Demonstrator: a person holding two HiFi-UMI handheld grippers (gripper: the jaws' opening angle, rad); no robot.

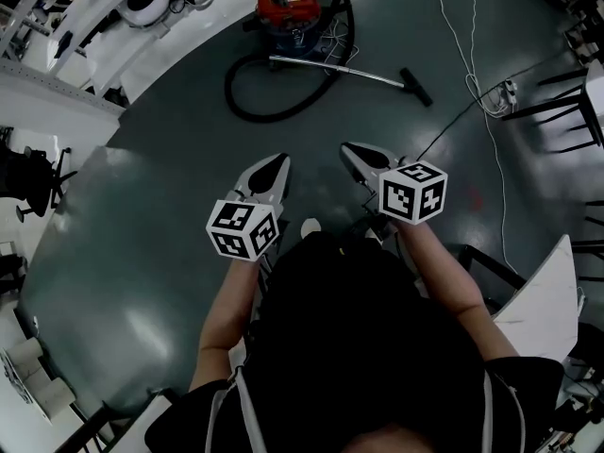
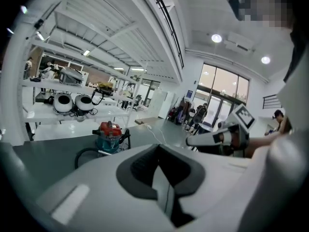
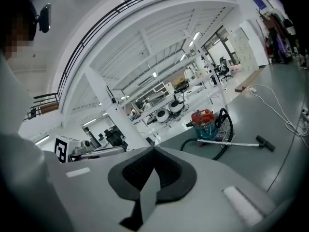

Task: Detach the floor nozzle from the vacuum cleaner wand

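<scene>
Left tongs (image 1: 280,159) and right tongs (image 1: 346,147) empty, jaws pressed together, held side by side aiming ahead, likely approaching. Black floor nozzle (image 1: 415,87) lies on grey floor (image 1: 142,253) well ahead, attached to silver metal wand (image 1: 349,71) beside red-and-teal canister vacuum (image 1: 291,12).

Left gripper (image 1: 275,170) and right gripper (image 1: 357,156) side by side, forward, jaws together, empty.
</scene>
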